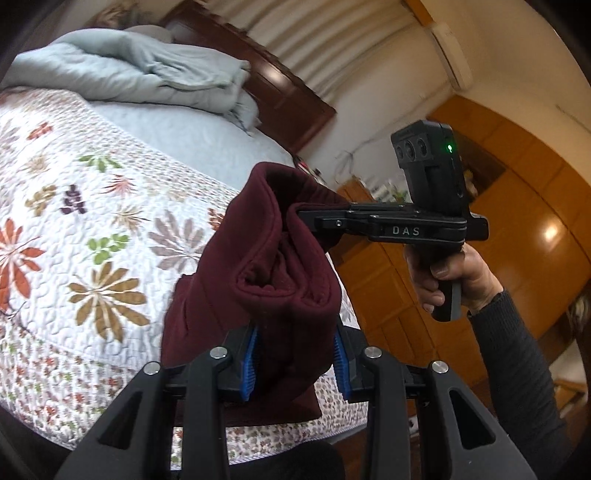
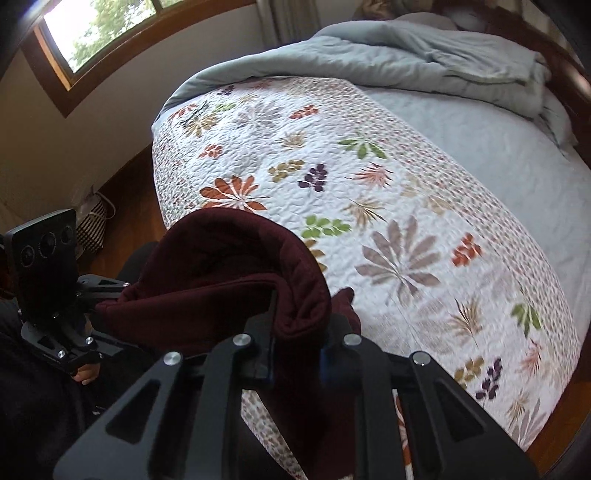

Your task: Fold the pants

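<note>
Dark maroon pants hang bunched in the air above the near edge of the bed. My left gripper is shut on a thick fold of them between its blue pads. My right gripper comes in from the right in the left wrist view, shut on the upper edge of the cloth. In the right wrist view the pants drape over my right gripper, and the left gripper holds the cloth's left end. The rest hangs down below.
The bed carries a white quilt with a leaf pattern, and a grey-blue duvet is bundled at the headboard. Wooden wardrobes stand on the right, a window and a striped bag on the left.
</note>
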`<state>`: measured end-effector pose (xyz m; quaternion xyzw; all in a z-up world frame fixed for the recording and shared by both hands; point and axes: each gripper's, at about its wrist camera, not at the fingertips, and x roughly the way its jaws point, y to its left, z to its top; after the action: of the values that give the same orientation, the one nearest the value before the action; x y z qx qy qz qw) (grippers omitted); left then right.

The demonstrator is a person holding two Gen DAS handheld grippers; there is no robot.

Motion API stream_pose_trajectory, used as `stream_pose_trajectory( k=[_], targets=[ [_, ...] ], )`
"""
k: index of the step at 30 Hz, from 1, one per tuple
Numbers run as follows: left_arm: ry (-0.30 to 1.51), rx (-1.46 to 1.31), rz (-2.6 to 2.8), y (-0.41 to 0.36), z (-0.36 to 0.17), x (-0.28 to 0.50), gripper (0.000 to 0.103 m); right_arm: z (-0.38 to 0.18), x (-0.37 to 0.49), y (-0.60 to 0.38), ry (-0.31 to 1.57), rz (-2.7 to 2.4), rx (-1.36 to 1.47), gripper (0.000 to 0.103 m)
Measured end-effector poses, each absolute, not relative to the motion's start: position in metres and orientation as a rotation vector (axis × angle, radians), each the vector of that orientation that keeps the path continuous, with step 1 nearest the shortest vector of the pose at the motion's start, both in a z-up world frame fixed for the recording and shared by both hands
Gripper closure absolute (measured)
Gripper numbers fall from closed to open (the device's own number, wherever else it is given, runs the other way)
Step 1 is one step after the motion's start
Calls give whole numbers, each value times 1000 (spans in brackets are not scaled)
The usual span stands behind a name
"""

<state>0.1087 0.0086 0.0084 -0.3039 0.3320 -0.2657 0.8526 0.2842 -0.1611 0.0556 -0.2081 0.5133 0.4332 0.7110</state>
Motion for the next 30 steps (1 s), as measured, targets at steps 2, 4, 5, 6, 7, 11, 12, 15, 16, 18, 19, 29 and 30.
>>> stream_pose_trajectory(
  k=[2, 4, 5, 6, 7, 11, 12, 15, 16, 18, 19, 29, 30],
  targets=[
    [704, -608, -578, -7, 10, 108, 70, 56, 281, -180, 1133, 942, -448, 89],
    [714, -581, -599, -22, 10, 109, 70, 54, 279, -199, 1134, 921, -439, 89],
    [721, -573, -607, -29, 8, 110, 70, 52, 278, -206, 1136, 911, -436, 90],
    [726, -562, -614, -35, 7, 111, 70, 50, 278, -214, 1139, 903, -430, 90],
    [732, -549, -619, -41, 6, 112, 70, 47, 277, -222, 1141, 892, -432, 90],
    [760, -475, -647, -75, -1, 112, 70, 34, 273, -250, 1151, 860, -428, 91],
    [766, -454, -655, -84, -3, 112, 70, 29, 272, -258, 1151, 855, -428, 91],
    [785, -397, -673, -113, -11, 111, 70, 14, 272, -280, 1169, 831, -405, 91],
    [797, -374, -681, -124, -15, 111, 70, 9, 271, -288, 1175, 823, -399, 91],
    [813, -344, -693, -140, -23, 111, 70, -3, 269, -303, 1186, 810, -384, 91],
    [821, -327, -698, -148, -27, 110, 70, -10, 269, -312, 1193, 803, -372, 91],
    [937, -226, -748, -210, -76, 113, 65, -71, 260, -384, 1254, 742, -260, 91],
    [957, -233, -761, -213, -81, 113, 62, -77, 259, -389, 1263, 737, -253, 91]
  ],
)
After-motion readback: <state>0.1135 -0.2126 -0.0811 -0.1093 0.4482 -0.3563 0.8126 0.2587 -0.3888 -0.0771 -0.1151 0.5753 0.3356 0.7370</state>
